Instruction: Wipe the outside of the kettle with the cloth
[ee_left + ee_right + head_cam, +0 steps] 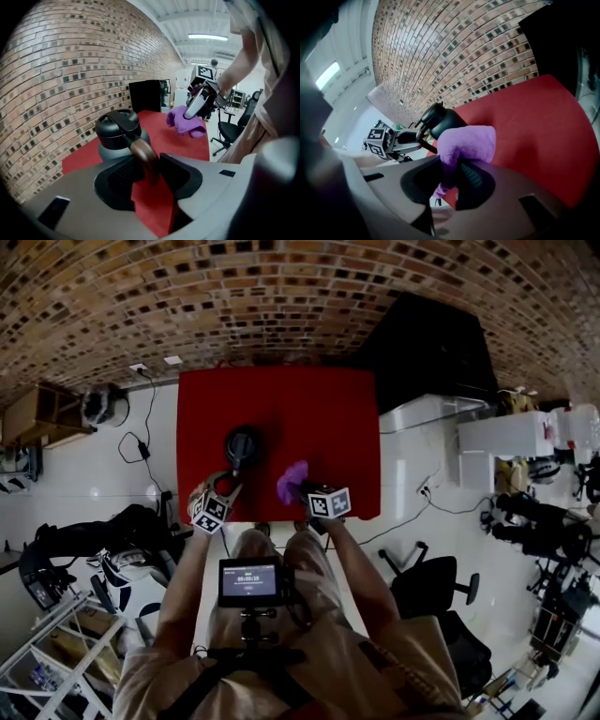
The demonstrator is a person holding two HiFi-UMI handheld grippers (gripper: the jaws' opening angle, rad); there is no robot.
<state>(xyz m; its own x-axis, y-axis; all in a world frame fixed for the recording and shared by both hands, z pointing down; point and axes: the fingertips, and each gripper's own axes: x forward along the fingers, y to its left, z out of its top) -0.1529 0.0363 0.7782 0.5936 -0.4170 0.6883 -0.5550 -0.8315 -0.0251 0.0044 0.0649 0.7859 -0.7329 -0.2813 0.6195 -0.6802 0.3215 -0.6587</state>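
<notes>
My left claw [151,174] clamps kettle [115,133] by handle [143,157], base hidden; right claw [451,180] grips cloth [468,143], partly blocking kettle.

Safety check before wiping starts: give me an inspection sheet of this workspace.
Surface: red table, holding only the kettle.
Job's things: dark kettle upright on the table; purple cloth lifted, apart from the kettle.
Clutter: nothing seen on the table.
Grippers: left gripper shut on the kettle's wooden handle; right gripper shut on the cloth.
Cables: black cable on the floor left of the table; second cable on its right.
Surroundings: brick wall, office chair.
</notes>
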